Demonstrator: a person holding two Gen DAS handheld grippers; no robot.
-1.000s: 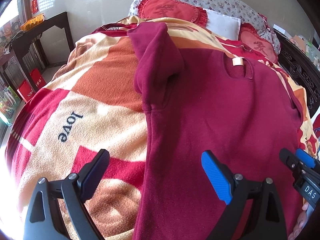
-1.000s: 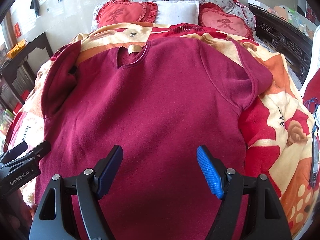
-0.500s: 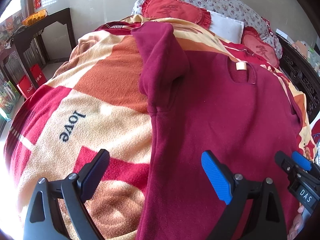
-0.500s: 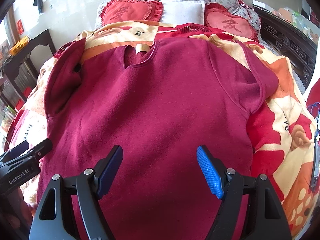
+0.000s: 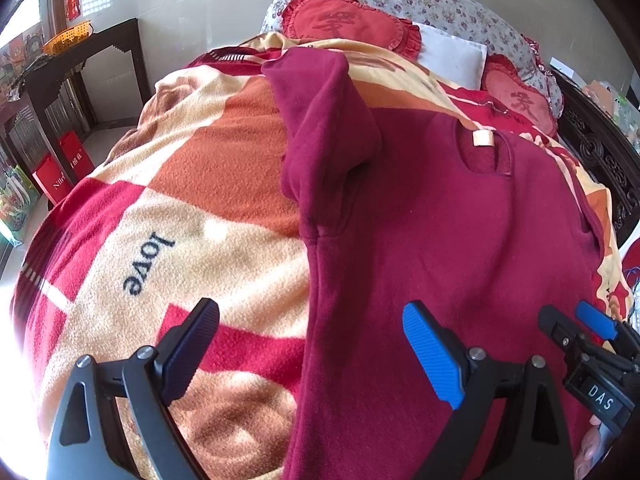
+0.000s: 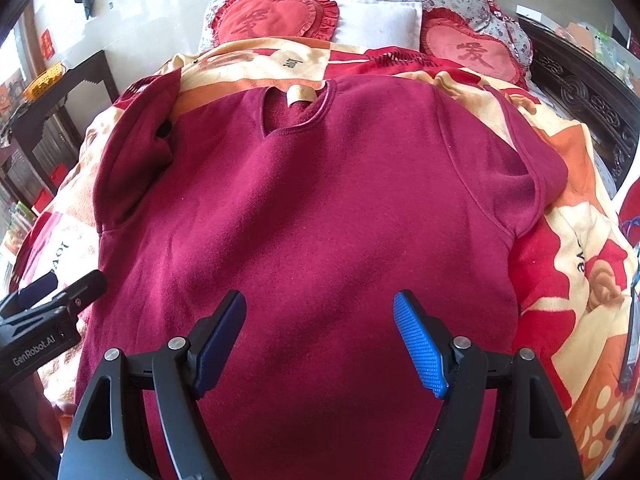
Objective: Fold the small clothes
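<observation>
A dark red sweater (image 6: 320, 208) lies spread flat on the patterned blanket (image 5: 208, 208), its neck opening with a pale label (image 6: 301, 93) pointing toward the heart-shaped cushions (image 6: 276, 16) at the head of the bed; its bottom hem is cut off by the lower frame edge in both views. The left gripper (image 5: 310, 344) hovers wide open and empty over the sweater's left side seam, one finger above the blanket, the other above the sweater. The right gripper (image 6: 320, 340) hangs wide open, empty, above the sweater's lower middle, and the sleeve (image 6: 132, 160) beside the label lies doubled back, its cuff hidden.
</observation>
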